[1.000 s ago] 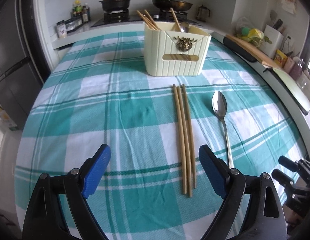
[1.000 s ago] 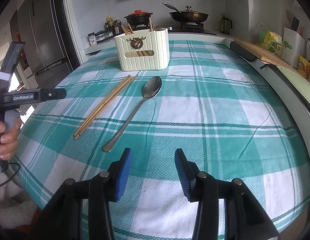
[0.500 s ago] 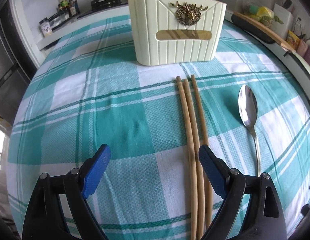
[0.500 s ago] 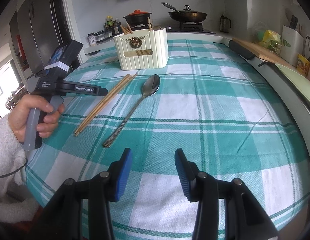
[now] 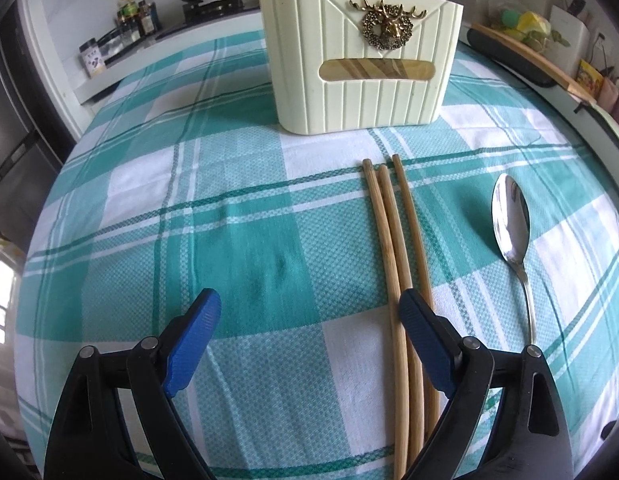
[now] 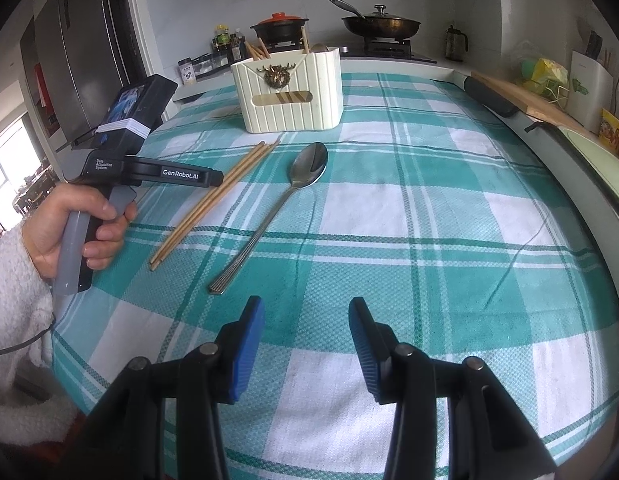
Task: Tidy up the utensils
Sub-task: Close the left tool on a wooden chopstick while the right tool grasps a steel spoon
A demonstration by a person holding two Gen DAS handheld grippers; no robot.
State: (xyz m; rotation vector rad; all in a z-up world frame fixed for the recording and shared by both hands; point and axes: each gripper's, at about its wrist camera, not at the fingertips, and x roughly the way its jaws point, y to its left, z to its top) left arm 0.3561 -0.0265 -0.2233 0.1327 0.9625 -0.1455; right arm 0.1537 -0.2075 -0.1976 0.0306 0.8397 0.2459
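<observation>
With left gripper point(image 5: 309, 322) jaws wide and empty, shift right to straddle chopsticks point(image 5: 393, 240) at lower right, then close.

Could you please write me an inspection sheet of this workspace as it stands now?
Surface: teal-and-white checked tablecloth, flat with slight wrinkles.
Job's things: three chopsticks lie side by side before the cream utensil holder; a metal spoon lies apart on their right. The holder already contains chopsticks.
Clutter: nothing seen on the cloth.
Grippers: left tool open wide, the chopsticks beside its right finger; right tool open over bare cloth, holding nothing.
Cables: dark cable beside the white sleeve.
Surroundings: stove with clay pot and frying pan, condiment bottles, fridge.
</observation>
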